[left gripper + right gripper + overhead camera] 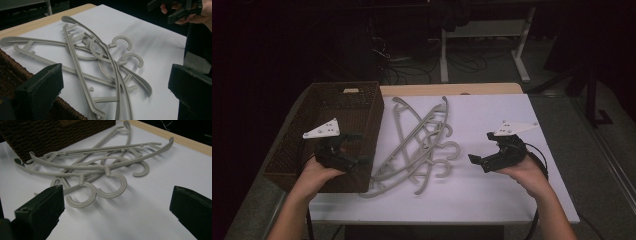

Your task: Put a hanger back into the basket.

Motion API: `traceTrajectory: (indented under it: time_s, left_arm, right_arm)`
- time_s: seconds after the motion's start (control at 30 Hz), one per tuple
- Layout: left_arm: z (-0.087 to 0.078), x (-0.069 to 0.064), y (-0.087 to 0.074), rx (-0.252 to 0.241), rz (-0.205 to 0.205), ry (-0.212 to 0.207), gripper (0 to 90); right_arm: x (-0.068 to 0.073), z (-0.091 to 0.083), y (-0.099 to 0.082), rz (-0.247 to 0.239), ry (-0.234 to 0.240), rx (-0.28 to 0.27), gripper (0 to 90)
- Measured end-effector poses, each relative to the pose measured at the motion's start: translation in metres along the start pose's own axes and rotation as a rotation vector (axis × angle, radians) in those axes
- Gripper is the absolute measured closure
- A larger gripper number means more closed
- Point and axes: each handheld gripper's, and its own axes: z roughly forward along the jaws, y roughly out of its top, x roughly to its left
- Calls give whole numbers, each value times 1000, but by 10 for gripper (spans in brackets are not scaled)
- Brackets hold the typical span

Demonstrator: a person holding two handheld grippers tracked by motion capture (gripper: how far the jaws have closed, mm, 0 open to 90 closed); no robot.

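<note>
1. High view: A heap of grey plastic hangers (419,142) lies tangled on the white tabletop (492,190), just to the right of a dark woven basket (362,107) that sits at the table's left side. The lowest hanger ends touch or nearly touch the basket's near right corner. The left gripper (343,150) is held in the person's left hand (314,172) above the basket's near right part, with its jaws pointing toward the hangers. The right gripper (479,161) is held in the right hand (527,172) over the bare white surface, to the right of the hanger pile and apart from it. Both pairs of jaws stand wide apart with nothing between them.

2. Left gripper view: The two black jaws rise at the left and right lower corners, spread wide and holding nothing. Between them, farther off, the hangers (100,65) lie crossed over one another on the white sheet, hooks curling to the right. The basket's woven rim (10,67) runs beside the pile at the lower left. The other gripper (180,11) shows in its hand at the upper right, beyond the pile.

3. Right gripper view: The jaws again stand far apart, empty. The hangers (100,167) lie ahead, three round hooks turned toward the camera, with the basket (50,135) behind the pile at the upper left.
</note>
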Motion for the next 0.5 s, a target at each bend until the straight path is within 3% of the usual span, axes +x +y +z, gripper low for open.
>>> traceTrajectory:
  time_s: [0.17,0.5]
  left_arm:
    - [6,-4,6,3,3,-7,0]
    - [29,-25,26,15,19,-23,0]
  right_arm:
    - [-2,0,-5,11,-3,15,0]
    - [-2,7,-11,12,1,49,0]
